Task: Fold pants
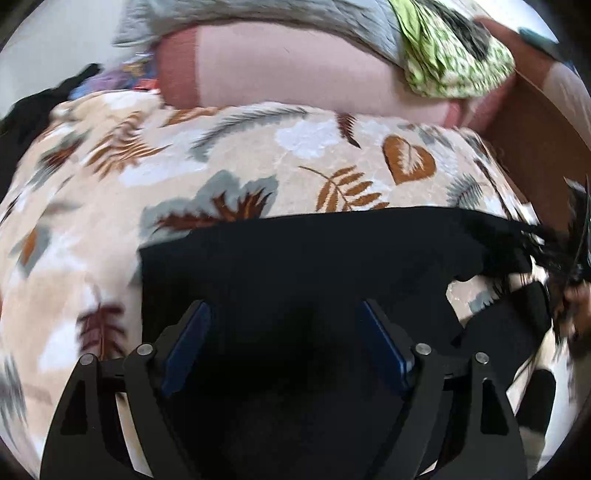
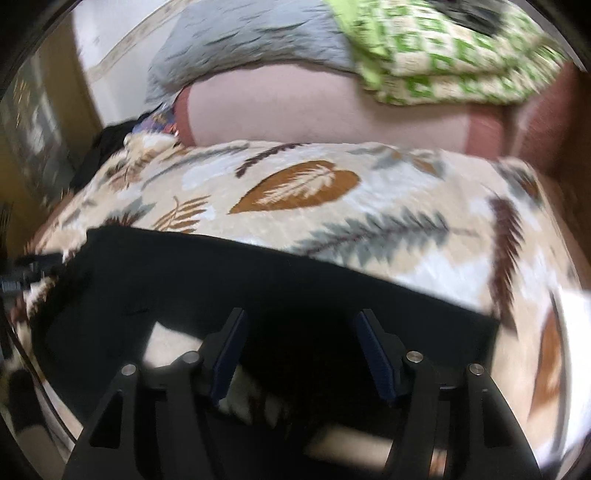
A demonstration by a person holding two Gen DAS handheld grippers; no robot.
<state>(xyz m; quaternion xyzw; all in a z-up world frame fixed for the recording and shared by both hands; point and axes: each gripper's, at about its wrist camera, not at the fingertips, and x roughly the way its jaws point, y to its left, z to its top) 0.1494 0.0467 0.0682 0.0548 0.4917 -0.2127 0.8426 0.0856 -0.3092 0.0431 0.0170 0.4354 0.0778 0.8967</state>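
Observation:
Black pants (image 1: 295, 258) lie flat on a leaf-patterned blanket (image 1: 221, 155) over a bed. Their far edge runs straight across both views. My left gripper (image 1: 283, 304) hovers over the pants with its blue pads (image 1: 188, 339) wide apart and only flat black cloth under the gap. My right gripper (image 2: 300, 312) is also over the pants (image 2: 258, 280), near their right end. It is open, and its pads (image 2: 376, 354) press on nothing. A patch of blanket (image 2: 332, 199) shows through below the right gripper's left finger.
Behind the blanket lies a pink cushion (image 1: 288, 70), with a grey cloth (image 1: 258, 14) and a green-patterned cloth (image 1: 454, 59) piled on it. A brown wooden panel (image 1: 532, 140) stands at the right. Dark clothing (image 1: 33, 107) sits at the bed's far left.

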